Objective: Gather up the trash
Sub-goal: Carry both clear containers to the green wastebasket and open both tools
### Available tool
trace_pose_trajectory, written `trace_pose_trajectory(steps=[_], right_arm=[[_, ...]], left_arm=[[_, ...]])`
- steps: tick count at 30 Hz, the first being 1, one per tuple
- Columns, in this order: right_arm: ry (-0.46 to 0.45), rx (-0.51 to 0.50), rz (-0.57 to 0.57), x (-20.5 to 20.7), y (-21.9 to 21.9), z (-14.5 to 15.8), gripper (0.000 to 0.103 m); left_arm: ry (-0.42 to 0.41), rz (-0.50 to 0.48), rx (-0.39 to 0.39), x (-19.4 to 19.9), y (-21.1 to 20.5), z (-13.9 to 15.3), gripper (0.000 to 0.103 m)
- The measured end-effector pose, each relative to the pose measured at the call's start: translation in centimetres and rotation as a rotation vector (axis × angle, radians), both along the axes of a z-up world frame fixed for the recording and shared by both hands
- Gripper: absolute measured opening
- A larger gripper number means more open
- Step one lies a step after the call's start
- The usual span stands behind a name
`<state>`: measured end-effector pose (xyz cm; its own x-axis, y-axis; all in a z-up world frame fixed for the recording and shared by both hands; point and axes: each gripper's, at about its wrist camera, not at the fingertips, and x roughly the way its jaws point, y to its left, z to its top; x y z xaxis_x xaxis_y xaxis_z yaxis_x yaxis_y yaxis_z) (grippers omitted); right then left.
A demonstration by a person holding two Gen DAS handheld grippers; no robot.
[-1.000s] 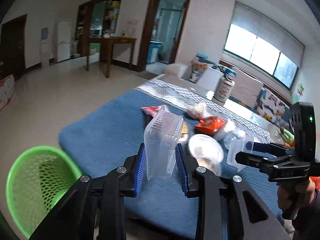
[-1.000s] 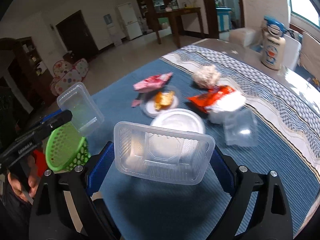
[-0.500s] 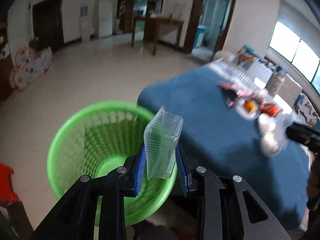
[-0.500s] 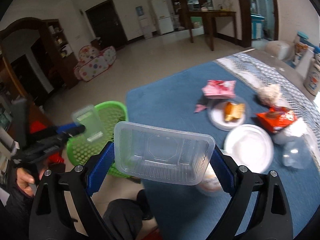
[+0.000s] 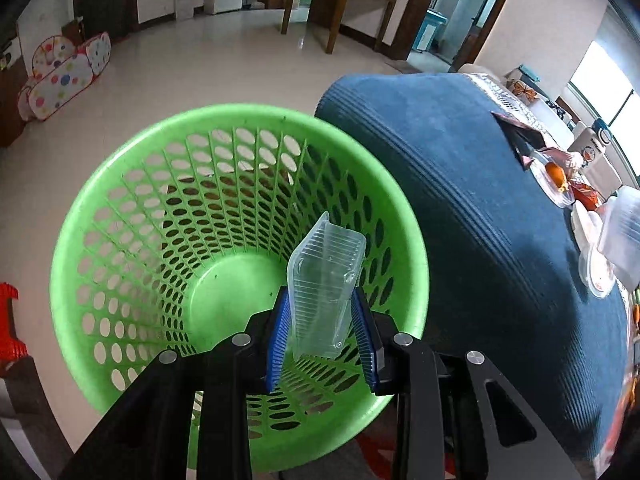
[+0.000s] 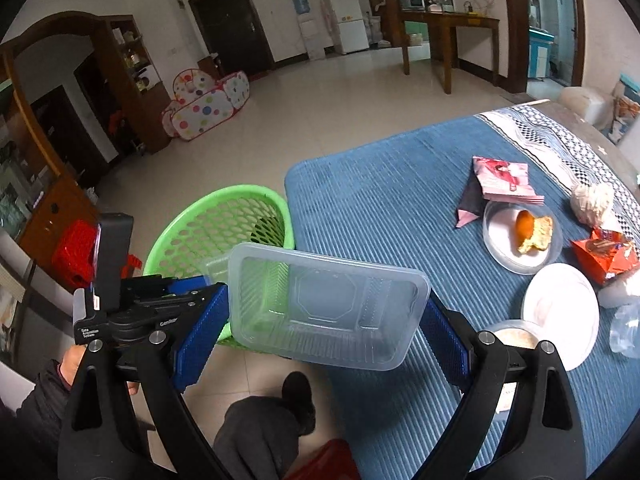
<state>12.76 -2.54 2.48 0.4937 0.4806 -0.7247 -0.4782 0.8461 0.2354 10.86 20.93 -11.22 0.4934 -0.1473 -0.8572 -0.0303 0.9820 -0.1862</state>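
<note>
Tiled floor [image 6: 320, 120] seen wide and bare toward wooden table [image 6: 448, 24] and spotted play tent [image 6: 204, 108]. Green basket [image 5: 100, 208] set on floor tight against edge of blue-covered table [image 6: 380, 200]. Left gripper [image 5: 322, 328] held above basket mouth, narrow jaws clamped on small clear container [image 5: 324, 280], stood on end. Right gripper [image 6: 320, 320] spread wide, pads pressed on ends of large clear tray [image 6: 320, 304], near table edge beside basket. Plates [image 6: 520, 232], wrappers [image 6: 504, 180] left on cloth.
</note>
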Motion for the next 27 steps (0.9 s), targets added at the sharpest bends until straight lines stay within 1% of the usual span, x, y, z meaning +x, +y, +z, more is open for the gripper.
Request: trace_pose_trajectory(steps=[1, 2, 4, 5, 6, 9, 10, 11, 13, 15, 18, 20, 23, 27], right_arm=[[0.003, -0.001, 0.000, 0.1, 0.2, -0.1, 0.091], [0.005, -0.002, 0.001, 0.2, 0.1, -0.2, 0.091], [0.006, -0.005, 0.002, 0.2, 0.3, -0.3, 0.091], [0.007, -0.004, 0.003, 0.1, 0.4, -0.2, 0.091], [0.007, -0.004, 0.005, 0.1, 0.4, -0.2, 0.091], [0.004, -0.007, 0.015, -0.1, 1.0, 0.0, 0.091], [0.003, -0.008, 0.019, -0.1, 1.0, 0.0, 0.091], [0.002, -0.010, 0.026, 0.0, 1.3, -0.1, 0.091], [0.000, -0.012, 0.040, 0.0, 1.8, -0.2, 0.091], [0.002, -0.013, 0.056, 0.0, 2.6, -0.4, 0.091], [0.011, -0.019, 0.087, 0.2, 4.2, -1.0, 0.091], [0.013, -0.028, 0.113, 0.2, 5.6, -1.4, 0.091], [0.028, -0.042, 0.153, 0.4, 7.8, -2.3, 0.091], [0.050, -0.066, 0.204, 1.0, 10.9, -3.8, 0.091]], left_arm=[[0.002, 0.002, -0.003, 0.2, 0.1, -0.1, 0.032], [0.005, 0.004, -0.006, 0.3, 0.1, -0.3, 0.036], [0.003, 0.004, -0.012, 0.3, 0.2, -0.5, 0.037], [0.002, 0.004, -0.012, 0.2, 0.3, -0.5, 0.041], [0.001, 0.008, -0.008, 0.2, 0.4, -0.5, 0.044], [-0.008, 0.027, -0.014, -0.3, 0.9, -0.3, 0.044], [-0.012, 0.034, -0.015, -0.5, 1.2, 0.0, 0.046], [-0.023, 0.049, -0.010, -0.8, 1.6, 0.4, 0.049], [-0.044, 0.069, 0.000, -1.3, 2.3, 1.3, 0.051], [-0.069, 0.096, 0.005, -2.0, 3.2, 2.2, 0.057], [-0.109, 0.142, 0.022, -3.2, 4.7, 3.9, 0.059], [-0.125, 0.171, 0.029, -3.9, 5.5, 4.8, 0.063], [-0.157, 0.227, 0.037, -5.3, 7.1, 6.3, 0.063], [-0.180, 0.287, 0.009, -6.7, 9.4, 7.3, 0.064]])
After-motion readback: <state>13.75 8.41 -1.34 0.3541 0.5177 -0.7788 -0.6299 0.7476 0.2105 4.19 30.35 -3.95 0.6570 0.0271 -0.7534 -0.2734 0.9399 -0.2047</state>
